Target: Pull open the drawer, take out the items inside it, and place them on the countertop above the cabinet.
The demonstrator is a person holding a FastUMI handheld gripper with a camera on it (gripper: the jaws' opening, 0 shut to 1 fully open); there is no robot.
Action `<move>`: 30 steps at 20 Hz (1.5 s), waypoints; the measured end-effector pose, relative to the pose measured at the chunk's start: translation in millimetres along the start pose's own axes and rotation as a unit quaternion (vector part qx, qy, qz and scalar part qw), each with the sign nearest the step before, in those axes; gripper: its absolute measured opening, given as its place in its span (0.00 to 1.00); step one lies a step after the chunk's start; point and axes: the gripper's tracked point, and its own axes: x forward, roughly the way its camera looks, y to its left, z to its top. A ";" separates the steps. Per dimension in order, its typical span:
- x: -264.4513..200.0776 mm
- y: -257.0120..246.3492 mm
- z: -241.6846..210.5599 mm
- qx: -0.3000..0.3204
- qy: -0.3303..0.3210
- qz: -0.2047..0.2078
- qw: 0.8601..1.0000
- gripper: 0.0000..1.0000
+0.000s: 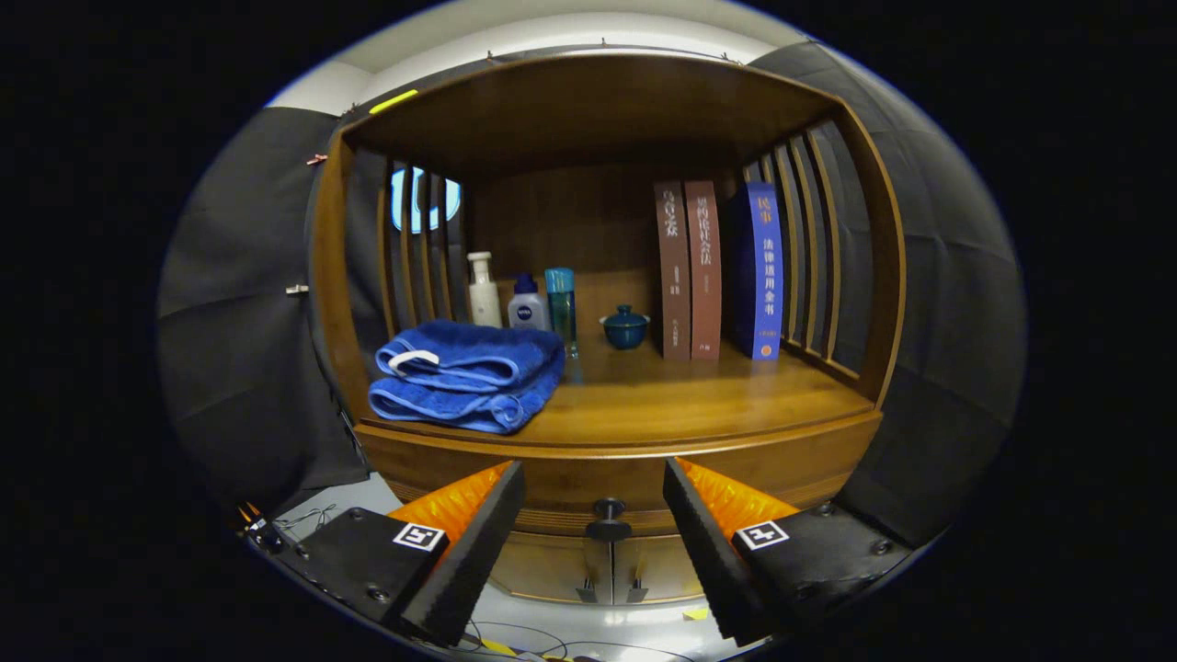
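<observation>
The tool (593,515) is level, fingers (469,552) spread wide, gripping nothing.

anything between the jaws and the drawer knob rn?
No. In the gripper view the gripper is open, and the drawer knob sits in the gap between its jaws, slightly ahead, with only bare cabinet front behind it. Nothing blocks the approach.

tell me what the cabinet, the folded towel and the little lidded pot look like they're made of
Cabinet: wood or wood veneer, visible grain, satin sheen.
Blue towel: soft terry-like cloth, fuzzy matte pile, thick rounded folds.
Lidded pot: probably glazed ceramic, dark teal with a glossy highlight.
Drawer knob: dark, metal or plastic, hard to tell; it sits ahead between the open gripper fingers.
</observation>
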 end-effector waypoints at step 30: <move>40.4 -8.7 -93.7 -0.002 0.122 -0.010 0.992 0.38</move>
